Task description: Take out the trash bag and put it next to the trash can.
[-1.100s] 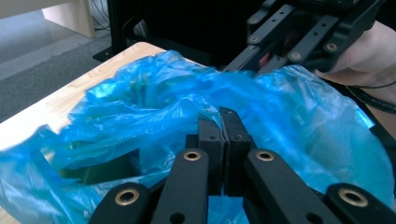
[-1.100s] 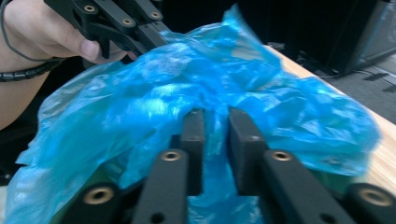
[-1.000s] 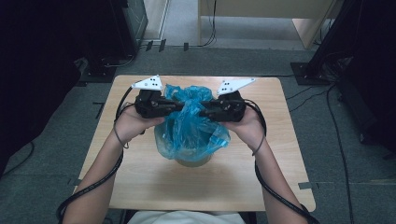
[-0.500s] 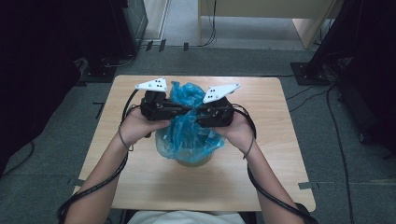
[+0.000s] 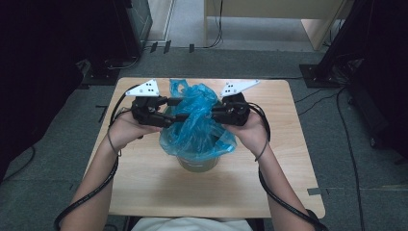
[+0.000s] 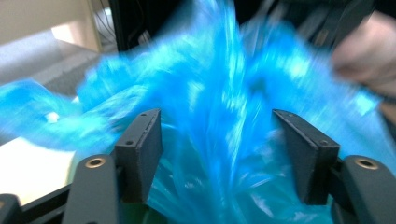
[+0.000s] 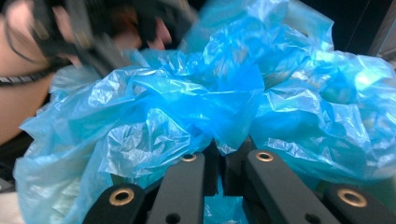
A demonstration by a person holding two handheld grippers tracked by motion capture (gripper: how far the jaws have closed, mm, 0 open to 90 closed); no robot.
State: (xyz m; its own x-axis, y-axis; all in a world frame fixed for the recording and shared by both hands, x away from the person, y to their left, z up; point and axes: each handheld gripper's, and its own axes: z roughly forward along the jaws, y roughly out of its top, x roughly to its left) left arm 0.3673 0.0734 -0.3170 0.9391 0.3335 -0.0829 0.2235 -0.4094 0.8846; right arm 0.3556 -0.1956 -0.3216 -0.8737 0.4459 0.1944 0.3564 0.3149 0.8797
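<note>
Grey carpet runs all around your little wooden table (image 5: 144, 192), with dark gear off to the left and right and cables trailing across the floor at the far side. Right in the middle of the table sits a greenish bucket (image 5: 197, 163), and the blue plastic bag (image 5: 197, 125) is stuffed in it, bunched up high and spilling over the rim.

Your left gripper (image 5: 175, 109) comes in from the left side of the bag. Its jaws have just been opening and now stand spread, with a sheet of blue film (image 6: 219, 140) hanging between them, pads not pressing it. It's pretty blurry in the left gripper view though.

Your right gripper (image 5: 211, 113) comes in from the right, facing the other one across the bag's top. Its jaws have just been closing and are pressed together now, pinching a fold of the bag (image 7: 229, 135) right at the tips.
</note>
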